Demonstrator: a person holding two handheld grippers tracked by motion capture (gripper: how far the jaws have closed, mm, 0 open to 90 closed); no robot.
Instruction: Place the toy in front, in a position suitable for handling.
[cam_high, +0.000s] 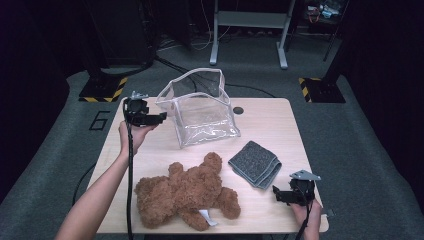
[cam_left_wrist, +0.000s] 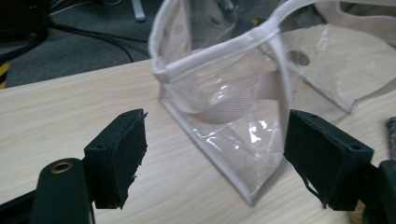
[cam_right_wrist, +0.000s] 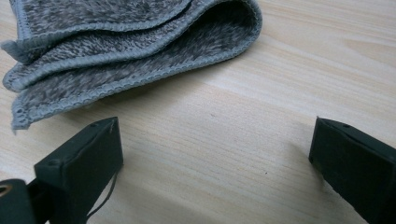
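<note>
Clear plastic bag (cam_high: 202, 111) with white trim is seen standing upright and open-mouthed at the upper middle of the high view, on the far part of the tabletop (cam_high: 270, 125). In the left gripper view the bag (cam_left_wrist: 233, 107) is found in the upper middle of the frame, just beyond the two black jaws, and nothing can be made out inside it. The left claw (cam_high: 161, 117) is held at the upper left of the high view, just beside the bag's left wall; its jaws are spread wide and nothing is gripped between them. A grey folded cloth (cam_high: 255, 164) is laid flat right of centre, apart from the bag, and in the right gripper view the cloth (cam_right_wrist: 126, 51) is seen at the upper left of the frame, near the jaws but untouched. The right claw (cam_high: 278, 194) is held at the lower right of the high view, low over the tabletop, with its jaws likewise parted and empty. A brown teddy bear (cam_high: 187, 192) is sprawled at the lower middle. The packing is judged to be at its very start: the bag is approached but not yet seized, and cloth and bear are still to be lifted in.
</note>
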